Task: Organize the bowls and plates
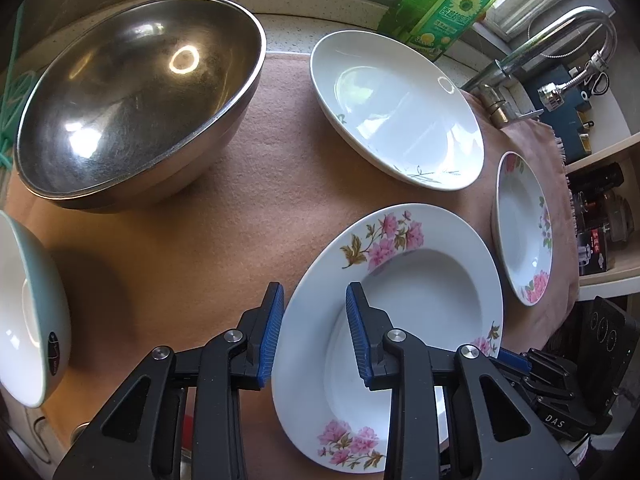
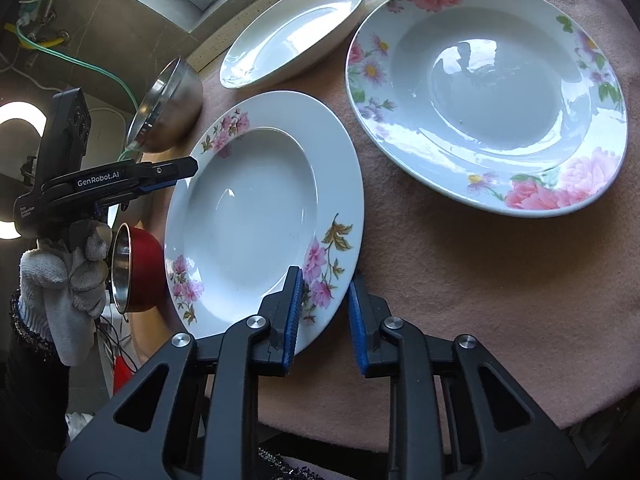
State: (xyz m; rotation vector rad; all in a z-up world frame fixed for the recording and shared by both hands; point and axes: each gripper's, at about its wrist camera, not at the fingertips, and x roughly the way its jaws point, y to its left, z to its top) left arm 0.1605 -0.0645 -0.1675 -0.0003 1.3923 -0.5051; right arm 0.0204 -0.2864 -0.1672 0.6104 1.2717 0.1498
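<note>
A white deep plate with pink flowers (image 1: 420, 280) (image 2: 248, 200) lies on the pink mat. My left gripper (image 1: 315, 296) is open with its jaws on either side of that plate's near rim. My right gripper (image 2: 325, 280) is open astride the opposite rim of the same plate. The left gripper also shows in the right wrist view (image 2: 176, 172). A second flowered plate (image 1: 524, 228) (image 2: 488, 92) lies beside it. A plain white plate with green sprigs (image 1: 400, 108) (image 2: 292, 28) lies farther back. A large steel bowl (image 1: 136, 92) (image 2: 168, 108) stands on the mat.
A white bowl with a pale green outside (image 1: 28, 312) sits at the left edge. A red bowl with a steel inside (image 2: 136, 268) stands past the mat's edge. A green detergent bottle (image 1: 444, 4) and a tap (image 1: 568, 28) are at the back.
</note>
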